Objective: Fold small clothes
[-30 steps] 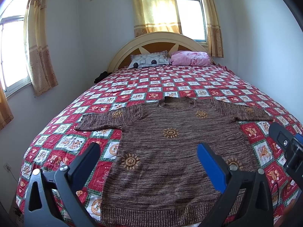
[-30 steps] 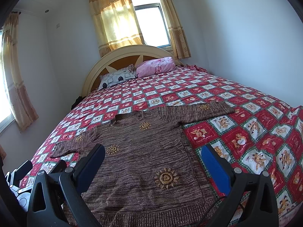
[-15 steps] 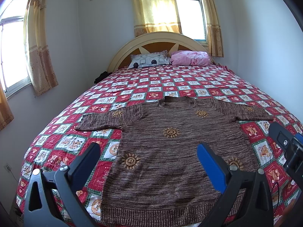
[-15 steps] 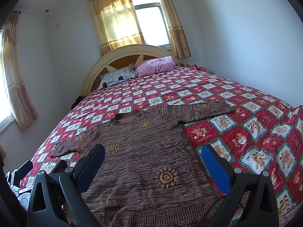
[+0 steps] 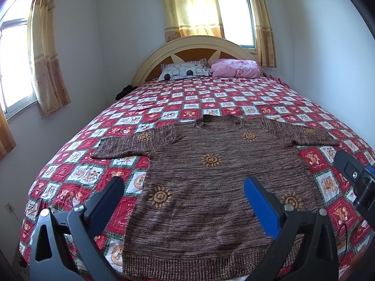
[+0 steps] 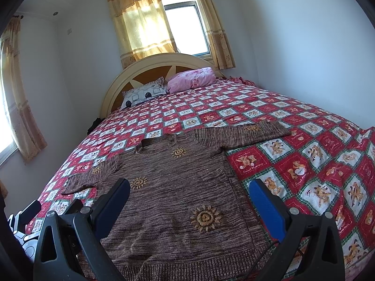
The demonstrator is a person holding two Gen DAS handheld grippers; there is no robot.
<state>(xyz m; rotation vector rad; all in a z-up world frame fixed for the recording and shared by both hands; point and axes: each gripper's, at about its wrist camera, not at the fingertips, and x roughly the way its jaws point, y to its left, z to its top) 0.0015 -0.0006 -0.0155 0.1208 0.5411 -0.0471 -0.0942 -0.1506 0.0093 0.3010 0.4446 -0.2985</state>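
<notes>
A brown knit sweater (image 5: 211,182) with orange sun motifs lies flat and face up on the bed, sleeves spread, hem toward me; it also shows in the right wrist view (image 6: 178,187). My left gripper (image 5: 184,201) is open and empty, held above the sweater's lower part near the hem. My right gripper (image 6: 189,201) is open and empty, above the sweater's lower right part. The right gripper's body shows at the right edge of the left wrist view (image 5: 356,178).
The bed has a red, white and green checked quilt (image 5: 211,98). A patterned pillow (image 5: 185,71) and a pink pillow (image 5: 234,68) lie by the cream headboard (image 5: 194,44). Walls stand close on both sides. Curtained windows are behind and to the left.
</notes>
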